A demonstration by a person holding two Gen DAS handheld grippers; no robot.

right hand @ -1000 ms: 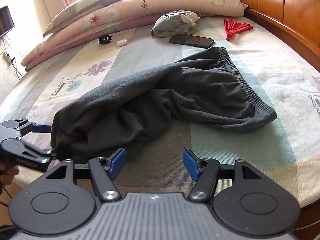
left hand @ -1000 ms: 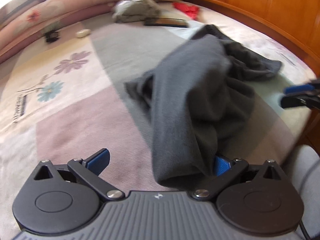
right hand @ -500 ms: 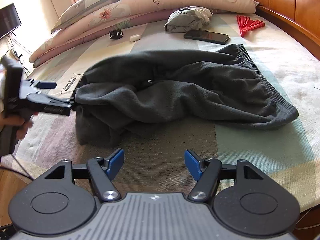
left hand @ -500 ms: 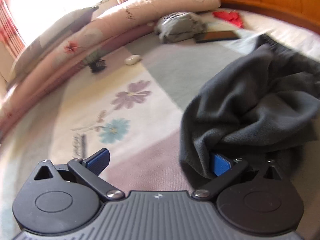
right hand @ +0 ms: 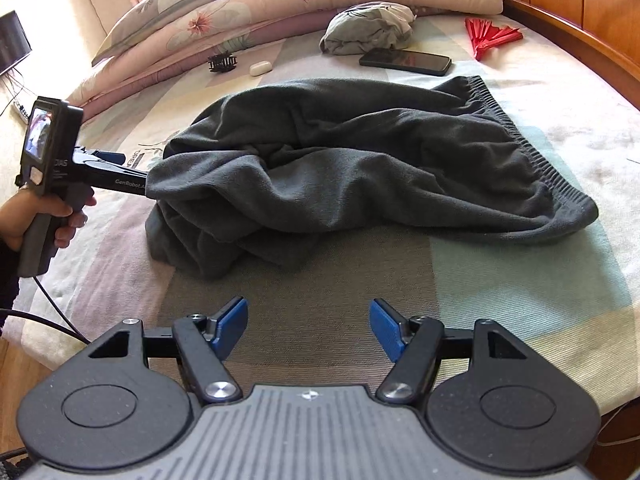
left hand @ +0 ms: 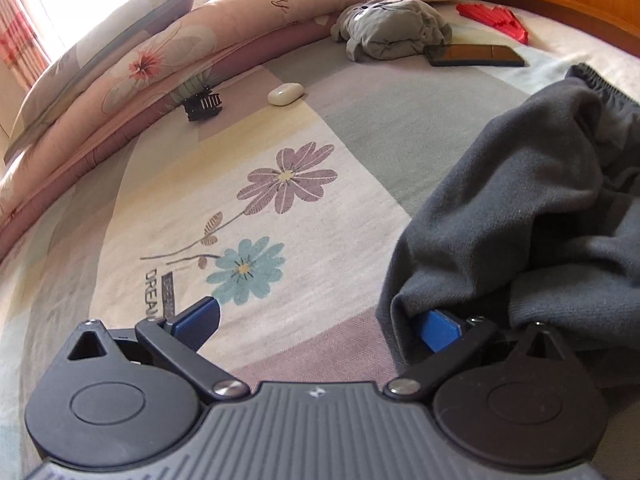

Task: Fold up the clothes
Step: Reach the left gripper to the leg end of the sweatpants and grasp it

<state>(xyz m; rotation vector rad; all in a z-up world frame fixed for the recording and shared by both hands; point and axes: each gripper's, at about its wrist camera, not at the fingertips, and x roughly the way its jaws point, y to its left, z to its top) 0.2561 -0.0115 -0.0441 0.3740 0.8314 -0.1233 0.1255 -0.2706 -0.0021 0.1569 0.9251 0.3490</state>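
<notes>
Nearest in the right wrist view, the right gripper [right hand: 308, 326] hovers above the bedsheet [right hand: 520, 292] with its 2 blue-padded fingers [right hand: 230, 322] spread wide and nothing between them. Just beyond it lies the dark grey pair of trousers [right hand: 360, 168], crumpled in a heap across the middle of the bed, the elastic waistband [right hand: 516, 128] on the right side and the bunched legs toward the left. At the heap's left edge the left gripper [right hand: 120, 184], held in the person's left hand [right hand: 40, 216], reaches into the fabric.

In the left wrist view, the left gripper [left hand: 316, 324] has its 2 fingers apart; a fold of the trousers [left hand: 520, 220] is draped over the right finger [left hand: 440, 330], while the left finger [left hand: 198, 318] is bare over the flower-print sheet [left hand: 280, 208]. The cloth is hooked on 1 finger, not pinched between both.

Farther back, a white earbud case [right hand: 261, 68] and a black hair claw [right hand: 222, 62] lie near the rolled quilt [right hand: 240, 12]. A black phone [right hand: 405, 61] rests just in front of a bundled grey garment [right hand: 368, 30], with a red folding fan [right hand: 492, 36] to its right beside the wooden bed frame [right hand: 580, 36].
</notes>
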